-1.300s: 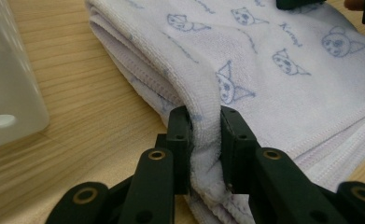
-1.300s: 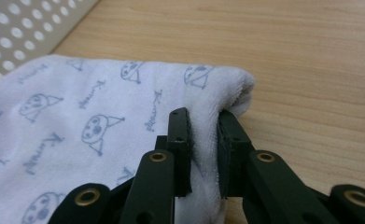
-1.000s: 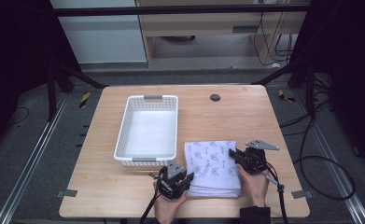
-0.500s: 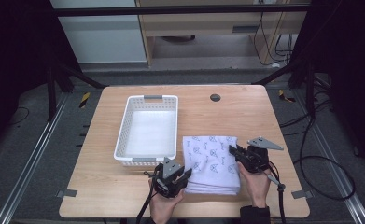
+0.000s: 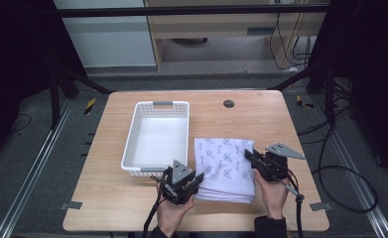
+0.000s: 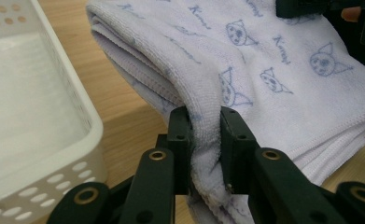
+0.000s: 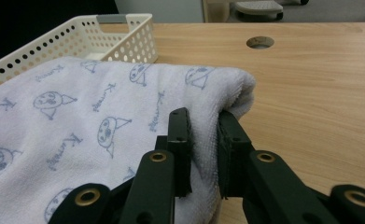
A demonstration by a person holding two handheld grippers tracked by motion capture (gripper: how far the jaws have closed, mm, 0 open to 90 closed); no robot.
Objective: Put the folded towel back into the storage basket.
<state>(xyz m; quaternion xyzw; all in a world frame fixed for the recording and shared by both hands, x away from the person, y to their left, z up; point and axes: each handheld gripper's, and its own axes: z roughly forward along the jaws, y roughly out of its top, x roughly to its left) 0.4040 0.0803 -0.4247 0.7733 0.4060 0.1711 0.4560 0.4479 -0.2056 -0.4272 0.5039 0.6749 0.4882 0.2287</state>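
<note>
Lying folded on the wooden table [image 5: 261, 114], just to the right of the white basket [image 5: 158, 135], the pale towel [image 5: 226, 166] printed with small blue cat faces is caught at two places on its near side. The left gripper [image 6: 203, 140] pinches a bunched fold at the towel's near left corner, cloth squeezed between its black jaws. The right gripper [image 7: 203, 140] is clamped the same way on the thick rolled edge at the right side.

Several layers show at the towel's edge in the left gripper view, and it is hard to tell whether each pinch takes all of them. If only the upper layers are held, a lift would likely let the lower folds sag or fall open, spoiling the neat stack. Uneven raising of the two hands could also drag the cloth against the basket's near right corner, which sits just beside the left grip, and nudge the basket.

Room is generous otherwise: the basket is empty with its rim free, bare table runs behind the towel up to a round cable hole [image 5: 228, 103], and the right edge of the table stays well apart from the right hand [image 5: 273, 196].
</note>
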